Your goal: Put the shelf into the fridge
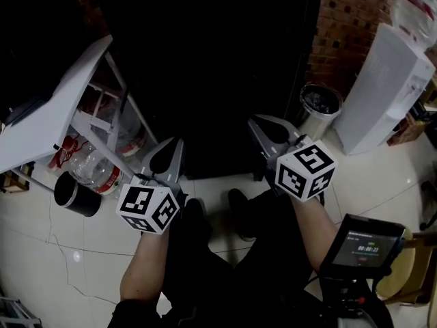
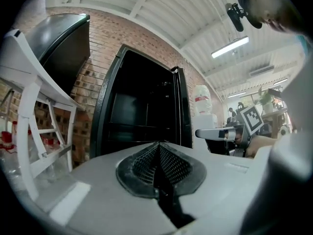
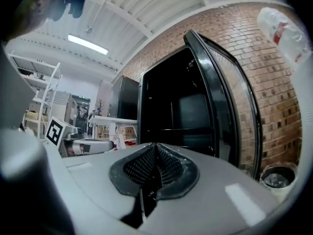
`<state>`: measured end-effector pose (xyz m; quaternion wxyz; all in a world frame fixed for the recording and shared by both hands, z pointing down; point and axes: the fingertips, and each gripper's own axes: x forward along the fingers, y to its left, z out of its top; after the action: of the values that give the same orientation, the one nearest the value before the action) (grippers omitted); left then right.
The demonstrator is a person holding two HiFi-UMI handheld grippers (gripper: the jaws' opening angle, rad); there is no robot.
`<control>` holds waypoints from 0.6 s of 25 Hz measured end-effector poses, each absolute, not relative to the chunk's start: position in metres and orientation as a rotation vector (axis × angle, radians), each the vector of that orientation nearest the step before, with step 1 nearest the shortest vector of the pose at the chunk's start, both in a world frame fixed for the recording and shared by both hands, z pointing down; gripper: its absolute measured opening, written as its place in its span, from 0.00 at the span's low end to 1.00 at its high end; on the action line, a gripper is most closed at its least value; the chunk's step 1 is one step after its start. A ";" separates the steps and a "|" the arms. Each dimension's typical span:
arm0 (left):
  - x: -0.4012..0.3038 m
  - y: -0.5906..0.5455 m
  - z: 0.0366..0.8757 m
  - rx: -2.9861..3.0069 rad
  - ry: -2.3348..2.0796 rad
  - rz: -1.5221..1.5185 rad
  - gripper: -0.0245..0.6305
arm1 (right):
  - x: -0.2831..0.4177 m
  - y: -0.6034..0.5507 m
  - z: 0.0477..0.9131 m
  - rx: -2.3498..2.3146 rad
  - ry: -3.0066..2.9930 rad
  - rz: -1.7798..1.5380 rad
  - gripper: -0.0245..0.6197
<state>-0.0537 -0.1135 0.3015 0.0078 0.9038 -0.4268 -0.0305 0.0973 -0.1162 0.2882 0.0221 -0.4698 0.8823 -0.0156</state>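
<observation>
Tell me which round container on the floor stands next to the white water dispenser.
The shiny metal bin, at the right by the brick wall. The black tub sits at the left, near the white table.

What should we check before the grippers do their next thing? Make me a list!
1. Fridge door open: ok, it stands wide open.
2. Left gripper empty: ok, jaws together, nothing between them.
3. Right gripper empty: ok, jaws together, nothing between them.
4. Shelf seated inside the fridge: cannot tell, the inside is too dark.
5. Trash bin out of the way: ok, it stands to the right of the opening.
</observation>
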 end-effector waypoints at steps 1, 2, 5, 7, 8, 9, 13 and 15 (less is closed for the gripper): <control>-0.056 -0.114 0.301 2.823 -1.338 -0.098 0.06 | 0.099 -0.115 0.289 -1.459 2.732 -0.056 0.05; -0.058 -0.115 0.300 2.821 -1.339 -0.102 0.06 | 0.100 -0.115 0.291 -1.464 2.731 -0.066 0.05; -0.064 -0.119 0.300 2.821 -1.347 -0.096 0.06 | 0.103 -0.117 0.295 -1.479 2.727 -0.093 0.05; -0.065 -0.118 0.301 2.823 -1.342 -0.090 0.06 | 0.105 -0.116 0.297 -1.481 2.728 -0.107 0.05; -0.064 -0.116 0.302 2.823 -1.334 -0.093 0.06 | 0.106 -0.115 0.297 -1.486 2.729 -0.108 0.05; -0.064 -0.116 0.302 2.821 -1.326 -0.098 0.06 | 0.107 -0.115 0.297 -1.494 2.730 -0.105 0.05; -0.063 -0.117 0.301 2.820 -1.311 -0.101 0.06 | 0.106 -0.115 0.293 -1.492 2.730 -0.096 0.05; -0.062 -0.116 0.301 2.819 -1.315 -0.100 0.06 | 0.104 -0.113 0.293 -1.483 2.737 -0.098 0.05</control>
<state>-0.0624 -0.1155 0.3006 0.0145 0.9056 -0.4226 -0.0320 0.1040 -0.1132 0.2925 0.0136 -0.4761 0.8787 -0.0314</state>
